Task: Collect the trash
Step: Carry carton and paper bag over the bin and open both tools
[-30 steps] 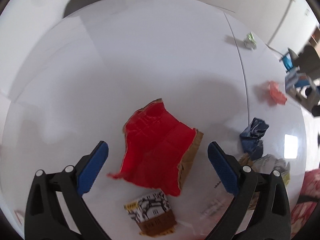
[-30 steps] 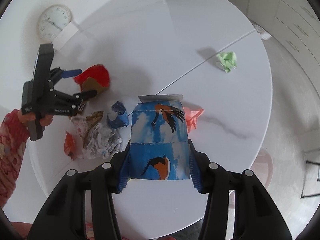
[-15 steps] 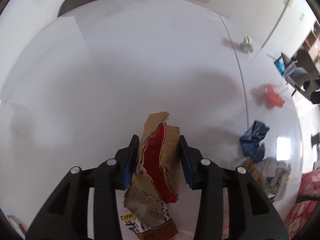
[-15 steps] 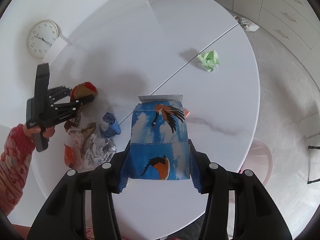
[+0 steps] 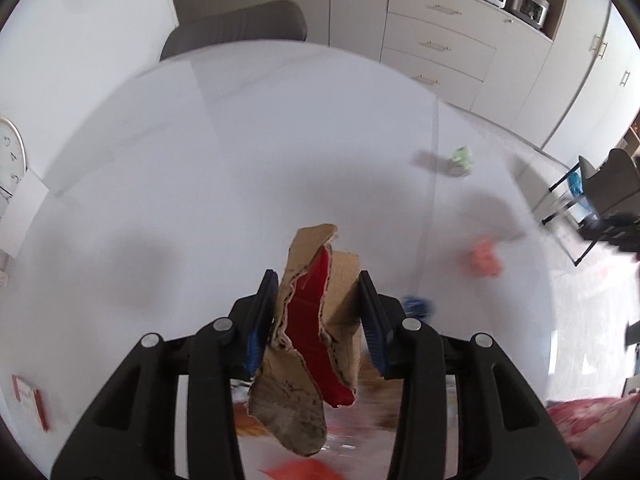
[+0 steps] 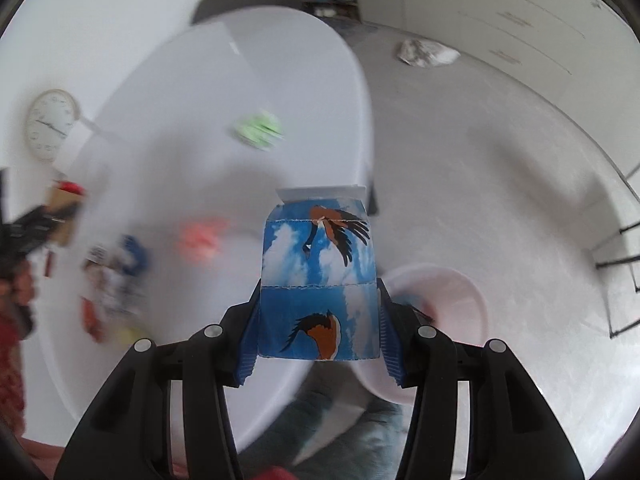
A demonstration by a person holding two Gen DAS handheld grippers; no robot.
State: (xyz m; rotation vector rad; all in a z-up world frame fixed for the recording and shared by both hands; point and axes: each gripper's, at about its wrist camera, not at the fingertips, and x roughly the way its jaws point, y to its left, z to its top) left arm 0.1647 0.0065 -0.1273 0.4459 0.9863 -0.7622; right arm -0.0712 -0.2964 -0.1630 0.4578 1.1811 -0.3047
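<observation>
My left gripper (image 5: 318, 312) is shut on a torn piece of red and brown cardboard (image 5: 310, 332), lifted above the round white table (image 5: 240, 152). My right gripper (image 6: 319, 312) is shut on a blue carton with bird pictures (image 6: 320, 276), held past the table's edge (image 6: 362, 120) and beside a pale pink bin (image 6: 452, 304) on the floor. On the table lie a green paper ball (image 5: 462, 158), a pink paper ball (image 5: 484, 258) and a blue wad (image 5: 418, 306). The left gripper and its cardboard (image 6: 60, 204) show blurred at the left of the right wrist view.
A grey chair (image 5: 236, 30) stands behind the table, with white drawers (image 5: 440, 44) beyond. A heap of crumpled wrappers (image 6: 112, 280) lies near the table's front left. A wall clock (image 6: 50, 124) hangs at the left. A white crumpled bag (image 6: 424, 52) lies on the floor.
My left gripper closed on the red cardboard and lifted it off the table. My right gripper carried the blue carton sideways off the table toward the pink bin.
</observation>
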